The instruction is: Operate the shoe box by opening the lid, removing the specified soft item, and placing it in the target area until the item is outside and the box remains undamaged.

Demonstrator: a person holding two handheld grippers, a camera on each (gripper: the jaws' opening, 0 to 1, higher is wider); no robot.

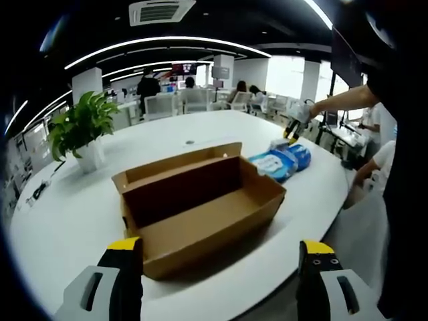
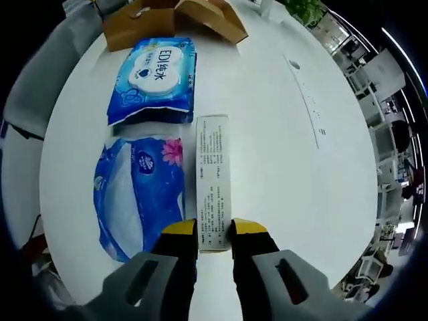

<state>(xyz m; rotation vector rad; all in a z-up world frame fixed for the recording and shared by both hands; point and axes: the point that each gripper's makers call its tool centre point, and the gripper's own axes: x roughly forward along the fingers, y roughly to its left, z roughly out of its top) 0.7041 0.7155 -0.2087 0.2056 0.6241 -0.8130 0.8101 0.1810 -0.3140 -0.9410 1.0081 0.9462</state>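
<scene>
Two yellow-tipped jaws of the left gripper (image 1: 221,257) rise from the bottom of the left gripper view, spread wide apart and holding nothing. Between and just beyond them sits the shoe box (image 1: 200,214), brown cardboard, open, its lid (image 1: 175,164) folded back on the far side and standing up. The box's inside looks bare. Its long axis runs across the jaws, slanting from near left to far right. Beyond the right jaw, past the box's far right end, lie two blue soft packs (image 1: 284,160) on the round white table (image 1: 67,214). Above them a person's outstretched arm holds the right gripper (image 1: 294,128). Far beyond the left jaw stands a potted plant (image 1: 81,130).

In the right gripper view, the right gripper (image 2: 214,231) has its jaws closed in on the near end of a slim white carton (image 2: 212,180), one yellow tip against each long side. The carton's long axis runs straight ahead from the jaws. It is covered in small print, too fine to read. Just left of the carton lies a blue tissue pack (image 2: 137,190) with a pink flower mark. Beyond it lies a blue wet-wipe pack (image 2: 154,79) printed "EDI" with two Chinese characters. Farther ahead, at the top, is the shoe box's edge.
</scene>
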